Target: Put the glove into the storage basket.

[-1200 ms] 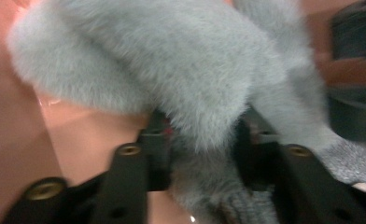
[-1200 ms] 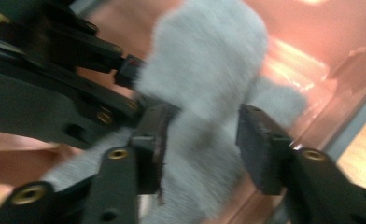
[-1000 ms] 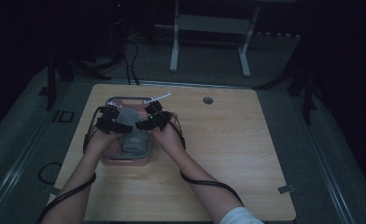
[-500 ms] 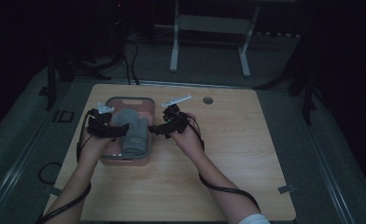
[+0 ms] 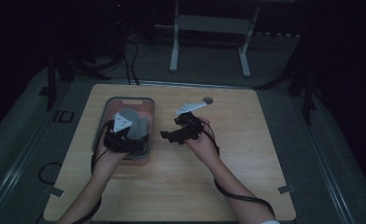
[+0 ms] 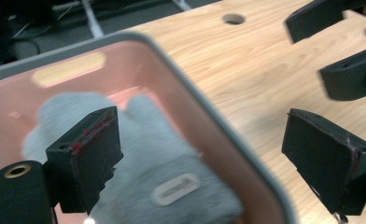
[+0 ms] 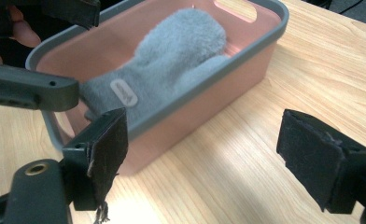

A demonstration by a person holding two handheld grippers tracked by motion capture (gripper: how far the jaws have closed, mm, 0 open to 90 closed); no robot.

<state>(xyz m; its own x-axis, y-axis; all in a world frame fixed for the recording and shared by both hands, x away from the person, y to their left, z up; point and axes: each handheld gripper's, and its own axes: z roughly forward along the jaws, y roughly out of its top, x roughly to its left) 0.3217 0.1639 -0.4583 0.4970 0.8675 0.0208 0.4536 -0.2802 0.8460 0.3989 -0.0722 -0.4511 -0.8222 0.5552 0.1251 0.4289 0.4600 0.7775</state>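
From above, the left gripper (image 5: 121,135) hangs over the pink bin (image 5: 107,106), the right gripper (image 5: 181,131) over bare surface (image 5: 246,154). Seen from the left gripper, its spread jaws straddle the rim, empty. Seen from the right gripper, jaws wide, the grey mitten (image 7: 172,60) lies inside the bin; a careless sweep could probably snag the rim and tip it.

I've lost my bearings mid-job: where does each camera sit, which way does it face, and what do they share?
High view: above the person's side, looking forward and down at the light wooden table; both forearms enter from the bottom.
Left gripper view: on the left gripper, looking across the pink plastic bin with grey rim; own black fingers show.
Right gripper view: on the right gripper, facing the bin's side.
Shared: both gripper views show the grey fleece mitten.
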